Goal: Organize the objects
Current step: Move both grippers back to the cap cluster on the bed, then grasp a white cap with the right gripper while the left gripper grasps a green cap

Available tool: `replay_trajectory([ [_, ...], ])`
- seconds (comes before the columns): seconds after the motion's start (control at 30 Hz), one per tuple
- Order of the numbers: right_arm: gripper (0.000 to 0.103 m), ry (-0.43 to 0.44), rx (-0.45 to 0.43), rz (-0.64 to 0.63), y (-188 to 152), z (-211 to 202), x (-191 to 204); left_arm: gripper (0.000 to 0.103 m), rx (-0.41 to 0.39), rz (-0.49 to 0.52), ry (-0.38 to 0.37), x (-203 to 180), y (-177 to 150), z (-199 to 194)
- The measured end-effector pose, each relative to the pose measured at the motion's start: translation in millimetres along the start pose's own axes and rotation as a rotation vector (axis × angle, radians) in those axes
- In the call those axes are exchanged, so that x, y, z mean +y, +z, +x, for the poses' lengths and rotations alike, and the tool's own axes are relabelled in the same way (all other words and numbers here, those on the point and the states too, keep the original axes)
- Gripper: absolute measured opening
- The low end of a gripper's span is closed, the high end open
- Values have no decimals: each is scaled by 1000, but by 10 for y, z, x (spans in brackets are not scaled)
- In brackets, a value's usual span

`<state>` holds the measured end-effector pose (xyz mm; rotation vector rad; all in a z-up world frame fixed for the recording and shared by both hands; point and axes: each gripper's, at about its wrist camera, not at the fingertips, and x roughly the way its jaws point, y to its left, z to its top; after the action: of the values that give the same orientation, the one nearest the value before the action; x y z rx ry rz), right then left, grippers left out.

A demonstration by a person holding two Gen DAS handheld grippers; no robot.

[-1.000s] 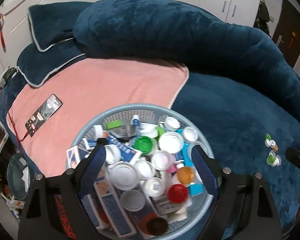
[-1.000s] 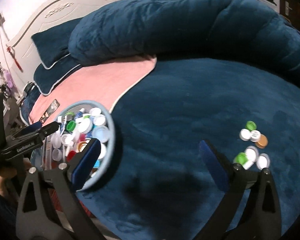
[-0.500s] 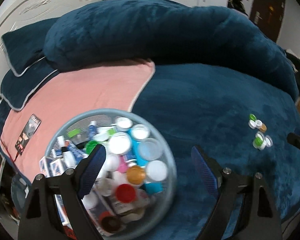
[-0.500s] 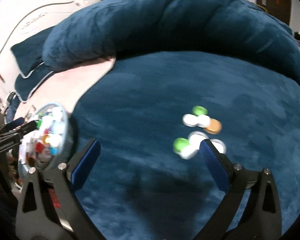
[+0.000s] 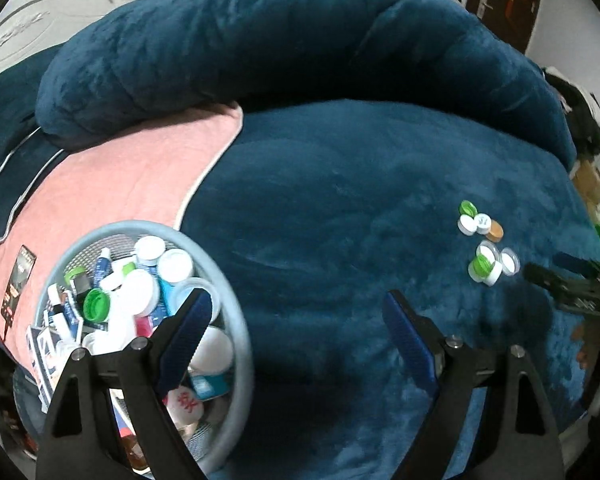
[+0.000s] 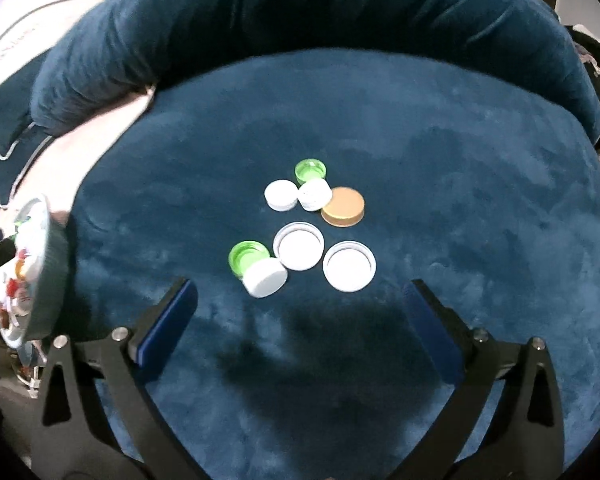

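Blue plush covered the bed [image 6: 440, 128] where we held both claws wide apart and empty: the right claw [image 6: 300, 316] above a cluster of bottle caps [image 6: 312, 224], the left claw [image 5: 296, 320] between that cluster and a round grey basket [image 5: 236, 320] crammed with lids, tubes and cartons on the pink blanket [image 5: 132, 184]. The caps lay near the bed's middle, well apart from the basket. Being round, they had no long axis; three white ones [image 6: 278, 195] and the gold cap [image 6: 343, 205] sat top up, two white lids [image 6: 299, 246] and a green one [image 6: 310, 169] showed their hollows, and another green cap [image 6: 247, 256] lay tilted, touching the neighbouring white cap [image 6: 265, 278]. We judged the risk plain: with the caps packed so tightly, closing on one could nudge the rest across the soft pile, or pinch two together, and a shallow lid might sink and slip.
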<state>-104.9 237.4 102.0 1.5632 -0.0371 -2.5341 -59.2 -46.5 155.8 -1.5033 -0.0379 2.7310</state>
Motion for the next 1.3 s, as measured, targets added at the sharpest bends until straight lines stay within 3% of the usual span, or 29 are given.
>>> replay_trajectory([
  [0.23,103,-79,42,27,170,389,-34,89,32,16,3,-16,-35,132],
  [0.43,103,-149,147,-76,-206,285,-169,89,15,4,-33,-20,-17,49],
  [0.6,103,-120,116,-57,-365,-10,-284,89,8,19,-54,-101,-30,-8],
  [0.83,100,4,20,-152,-405,-42,57,89,27,43,-43,-179,-61,43],
  [0.97,80,9,28,-154,-317,138,162,89,49,51,-26,-178,-82,109],
  [1.1,32,17,78,-141,-355,298,76,89,65,63,-18,-215,-95,187],
  [1.23,32,53,-5,-119,-312,-59,-78,89,67,92,-44,-353,-98,243],
  [1.3,32,47,-3,-114,-287,-209,-183,89,62,123,-88,-516,-95,283],
])
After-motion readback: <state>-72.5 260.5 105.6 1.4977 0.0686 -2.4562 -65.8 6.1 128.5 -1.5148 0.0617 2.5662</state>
